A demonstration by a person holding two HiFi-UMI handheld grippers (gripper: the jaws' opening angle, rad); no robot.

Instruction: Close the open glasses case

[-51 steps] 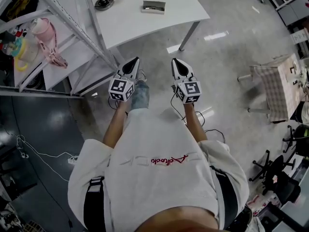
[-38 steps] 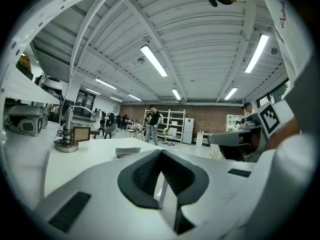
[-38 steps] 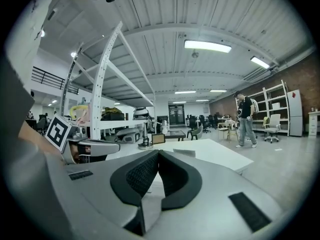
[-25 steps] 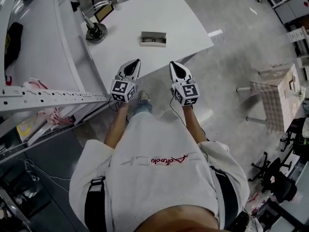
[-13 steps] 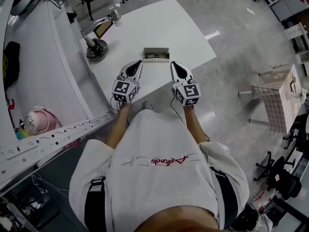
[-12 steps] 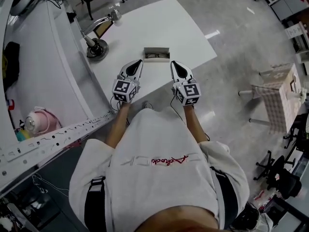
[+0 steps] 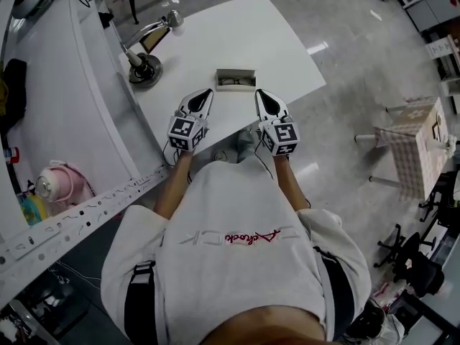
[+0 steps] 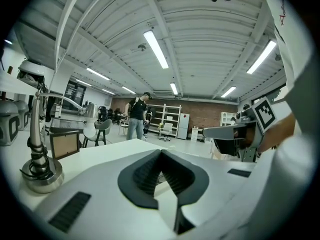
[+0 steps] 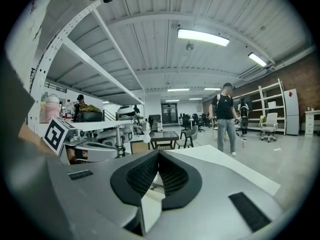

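The open glasses case point(image 7: 236, 79) lies on the white table point(image 7: 273, 34), near its front edge, with dark glasses inside. My left gripper point(image 7: 204, 93) hovers just short of the case, at its lower left, jaws shut and empty. Level with it, my right gripper point(image 7: 259, 93) sits at the case's lower right, also shut and empty. In the left gripper view the left gripper point(image 8: 161, 152) shows its pads pressed together with the table beyond. The right gripper point(image 9: 158, 153) looks the same in the right gripper view. The jaws hide most of the case there.
A desk lamp point(image 7: 144, 67) with a round base stands on the table left of the case. White shelving with a pink object point(image 7: 61, 182) runs along the left. A small checked-cloth table point(image 7: 413, 142) stands at the right. A person point(image 9: 226, 116) stands far off across the room.
The table and case have come nearer over the frames as the person walked up. Both grippers now reach over the table's near edge, close to the case, still shut.
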